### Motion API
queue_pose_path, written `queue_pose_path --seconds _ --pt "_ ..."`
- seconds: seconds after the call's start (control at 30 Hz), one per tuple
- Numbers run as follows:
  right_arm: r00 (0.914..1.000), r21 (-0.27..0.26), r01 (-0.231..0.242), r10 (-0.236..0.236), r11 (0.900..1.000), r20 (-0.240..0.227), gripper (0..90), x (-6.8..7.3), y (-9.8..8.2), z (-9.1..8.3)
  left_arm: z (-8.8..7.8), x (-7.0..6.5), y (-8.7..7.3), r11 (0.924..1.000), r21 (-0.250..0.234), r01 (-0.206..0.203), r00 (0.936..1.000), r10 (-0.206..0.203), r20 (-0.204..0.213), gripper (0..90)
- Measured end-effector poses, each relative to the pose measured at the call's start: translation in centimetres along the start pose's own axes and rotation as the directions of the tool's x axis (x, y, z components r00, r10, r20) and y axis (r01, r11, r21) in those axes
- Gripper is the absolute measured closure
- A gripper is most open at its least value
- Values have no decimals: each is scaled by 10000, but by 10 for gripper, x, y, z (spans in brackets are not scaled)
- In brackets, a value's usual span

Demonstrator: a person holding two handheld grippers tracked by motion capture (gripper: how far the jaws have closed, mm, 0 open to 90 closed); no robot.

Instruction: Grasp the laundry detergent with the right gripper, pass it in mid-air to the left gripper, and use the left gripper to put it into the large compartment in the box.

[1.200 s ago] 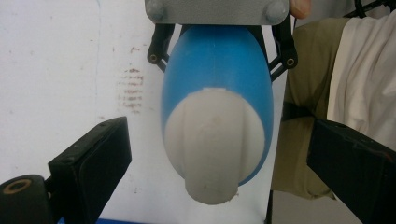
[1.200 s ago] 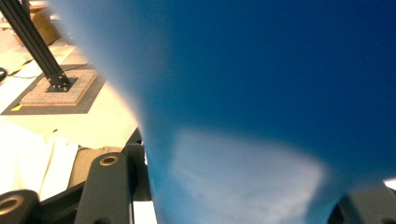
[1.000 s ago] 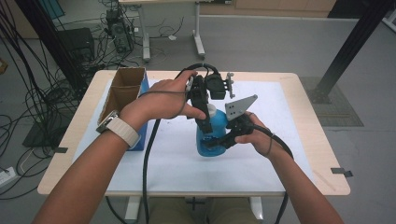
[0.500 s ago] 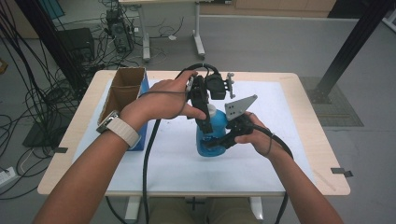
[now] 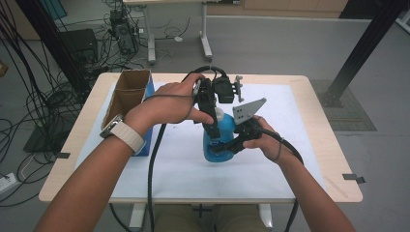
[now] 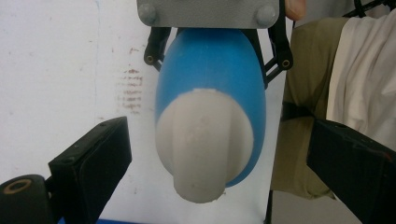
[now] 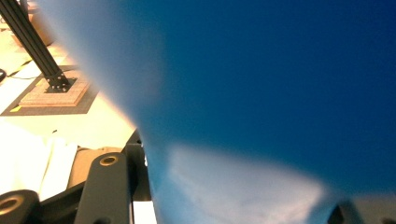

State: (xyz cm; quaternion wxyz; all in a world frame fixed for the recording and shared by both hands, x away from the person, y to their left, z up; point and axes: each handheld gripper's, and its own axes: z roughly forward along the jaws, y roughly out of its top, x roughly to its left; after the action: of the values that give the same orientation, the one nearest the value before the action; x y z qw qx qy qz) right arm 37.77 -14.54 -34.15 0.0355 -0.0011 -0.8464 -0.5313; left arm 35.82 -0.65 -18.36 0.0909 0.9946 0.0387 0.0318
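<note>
Blue bottle (image 5: 216, 145) clamped in right hand-held gripper (image 5: 227, 146) (left hand-held gripper (image 5: 211, 126) spread above cap (image 6: 204, 142)).

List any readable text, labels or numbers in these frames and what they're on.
None readable.
Blue bottle: plain blue body and white cap, no label facing any camera.
Cardboard box: no print visible.
Watch on the left wrist: face too small to read.
Smudges on the white table cover: stains, not writing.
</note>
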Motion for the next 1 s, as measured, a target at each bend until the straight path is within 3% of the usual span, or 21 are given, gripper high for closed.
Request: queue_pose_path --seconds 1.0 --pt "10000 56 1 -1 10000 -39 425 1 5 0 3 0 3 10000 18 -66 10000 66 -9 74"
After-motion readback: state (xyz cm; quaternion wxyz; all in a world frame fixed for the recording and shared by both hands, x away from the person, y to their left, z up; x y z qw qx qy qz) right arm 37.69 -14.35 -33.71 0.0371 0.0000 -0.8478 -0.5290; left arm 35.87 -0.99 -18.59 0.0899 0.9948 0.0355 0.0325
